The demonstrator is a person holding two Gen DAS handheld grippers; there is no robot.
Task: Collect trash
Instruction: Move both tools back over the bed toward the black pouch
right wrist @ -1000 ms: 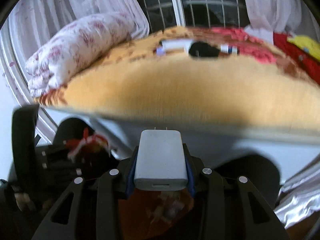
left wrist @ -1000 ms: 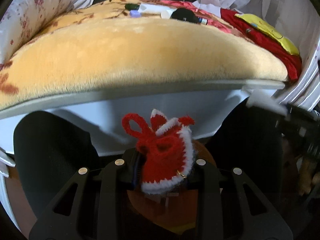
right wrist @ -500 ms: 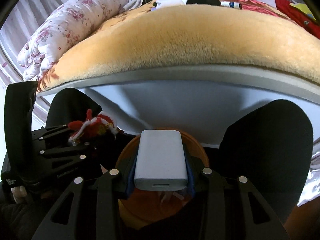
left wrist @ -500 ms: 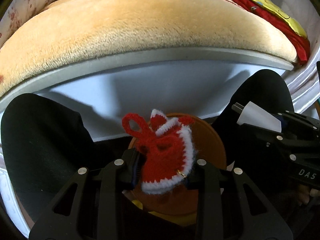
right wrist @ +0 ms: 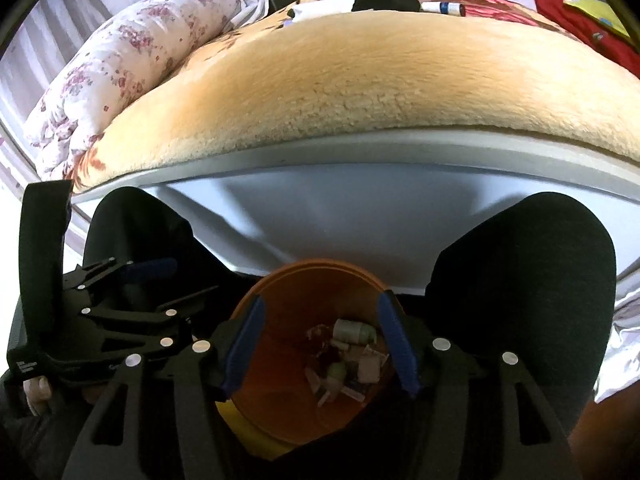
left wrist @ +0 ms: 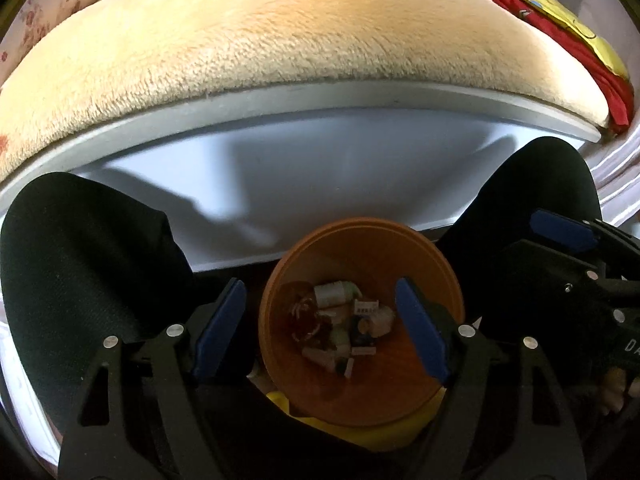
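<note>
Right wrist view: showing pillow (right wrist: pixel 132 80) and bottle (right wrist: pixel 448 8), missing from left view.
Left gripper (left wrist: pixel 320 320): jaws opening, nothing between.
Right gripper (right wrist: pixel 320 340): jaws opening, empty.
Bin (left wrist: pixel 440 280): scraps inside blurring together.

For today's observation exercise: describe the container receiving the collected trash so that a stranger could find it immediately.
Start at the fluffy tan blanket on the bed. Below its edge, between two dark-clad knees, stands a round orange bin. It alone is open-topped, with small scraps at its bottom.

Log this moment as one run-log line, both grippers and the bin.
left gripper: opening, nothing between pads | right gripper: opening, nothing between pads | orange bin: below both, holds small trash
</note>
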